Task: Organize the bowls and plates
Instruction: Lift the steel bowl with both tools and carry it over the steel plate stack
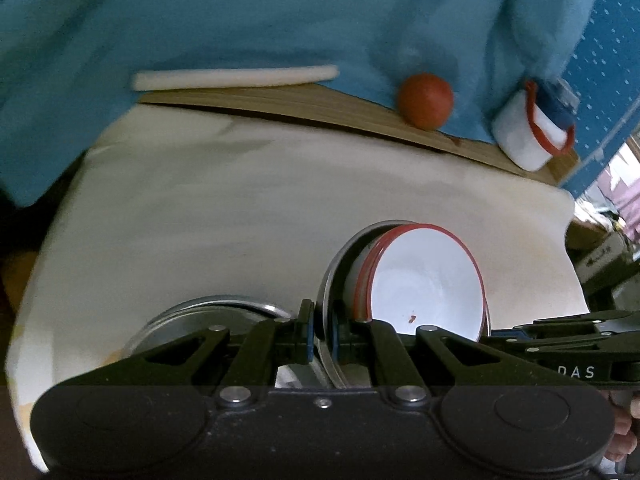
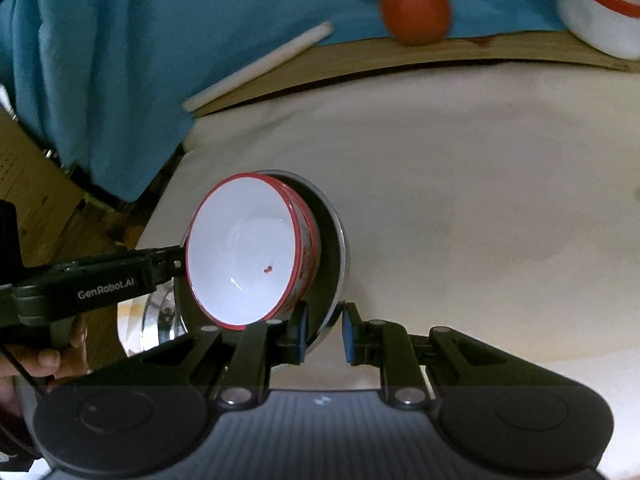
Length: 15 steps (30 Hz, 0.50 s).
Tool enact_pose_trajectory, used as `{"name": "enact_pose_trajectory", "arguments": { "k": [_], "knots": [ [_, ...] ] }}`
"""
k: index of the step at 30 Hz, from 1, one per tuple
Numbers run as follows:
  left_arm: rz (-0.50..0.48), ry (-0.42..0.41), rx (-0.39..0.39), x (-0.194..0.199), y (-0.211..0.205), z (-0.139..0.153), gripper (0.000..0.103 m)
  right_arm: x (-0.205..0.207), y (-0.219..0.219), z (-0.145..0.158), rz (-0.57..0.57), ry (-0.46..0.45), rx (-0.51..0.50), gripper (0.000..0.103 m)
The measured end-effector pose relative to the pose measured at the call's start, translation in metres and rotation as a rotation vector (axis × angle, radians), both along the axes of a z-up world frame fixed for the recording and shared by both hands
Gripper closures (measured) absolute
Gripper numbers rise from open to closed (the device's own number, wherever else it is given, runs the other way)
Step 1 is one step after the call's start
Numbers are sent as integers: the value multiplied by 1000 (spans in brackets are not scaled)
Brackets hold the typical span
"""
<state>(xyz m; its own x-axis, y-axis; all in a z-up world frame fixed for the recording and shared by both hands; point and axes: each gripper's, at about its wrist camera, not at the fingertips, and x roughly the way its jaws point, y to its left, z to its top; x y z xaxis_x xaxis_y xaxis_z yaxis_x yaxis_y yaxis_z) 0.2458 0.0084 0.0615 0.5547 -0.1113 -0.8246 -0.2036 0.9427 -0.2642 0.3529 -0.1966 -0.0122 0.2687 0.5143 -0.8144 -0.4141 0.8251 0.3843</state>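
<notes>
Surface (image 2: 460,208): covered by a cream cloth, blue cloth (image 2: 120,40) beyond. At the far edge, a wooden board (image 2: 500,50) carrying a tomato (image 2: 416,10), a white red-rimmed cup (image 2: 600,12) at right and a white stick (image 2: 260,66) at left.

Both tongs are black, with linked arms joined by silver round-headed screws and blue pads on the fingertips. The left tongs (image 1: 322,338) have "GenRobot.AI" in white along their side. The right tongs (image 2: 323,330) show the letters "DAS" on theirs, and a ribbed grey body.
</notes>
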Motion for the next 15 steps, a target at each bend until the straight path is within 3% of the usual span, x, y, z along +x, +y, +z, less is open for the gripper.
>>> {"name": "enact_pose_trajectory", "arguments": {
  "k": [15],
  "knots": [
    [139, 6, -3, -44, 45, -2, 96, -4, 67, -6, 155, 10, -17, 83]
  ]
}}
